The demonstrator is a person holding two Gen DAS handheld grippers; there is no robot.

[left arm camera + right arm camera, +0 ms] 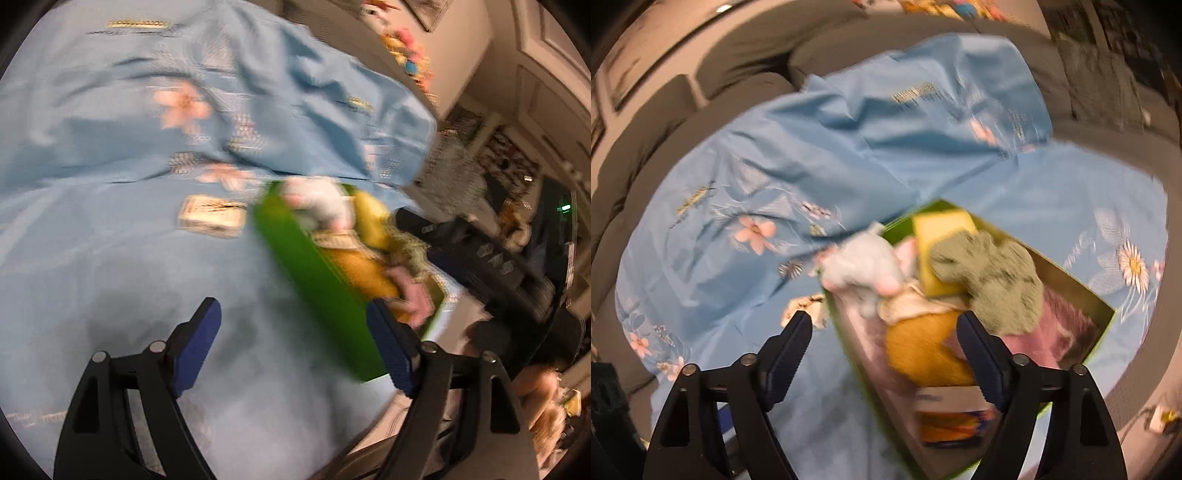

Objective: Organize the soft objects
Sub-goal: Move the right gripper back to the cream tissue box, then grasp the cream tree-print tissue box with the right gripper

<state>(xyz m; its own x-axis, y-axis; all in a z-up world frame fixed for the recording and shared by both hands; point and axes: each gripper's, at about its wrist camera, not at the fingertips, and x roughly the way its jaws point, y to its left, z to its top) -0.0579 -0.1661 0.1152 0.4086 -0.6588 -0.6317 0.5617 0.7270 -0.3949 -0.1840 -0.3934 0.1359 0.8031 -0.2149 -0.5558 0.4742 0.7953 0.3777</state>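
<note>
Green box of soft items on a blue floral sheet; both tools empty.

Left tool [295,317] and right tool [884,328]: jaws spread wide, nothing gripped. Green box [1106,325] just beyond the right tool, holding an orange plush [919,347], olive cloth [997,280], yellow sponge [942,229] and grey-blue plush [864,266] at its far rim. Blue sheet [849,147] beneath, grey sofa [746,55] behind.

A box [1106,325] sits on the bedsheet [783,177] in front of you — soft things piled inside. In your right wrist view, a plush toy [862,267] drapes over its far-left rim, a sponge [940,236] stands at the far end, a crumpled cloth [997,280] beside it, a round cushion [919,349] nearer you. A sofa [746,66] lies behind the sheet.
</note>
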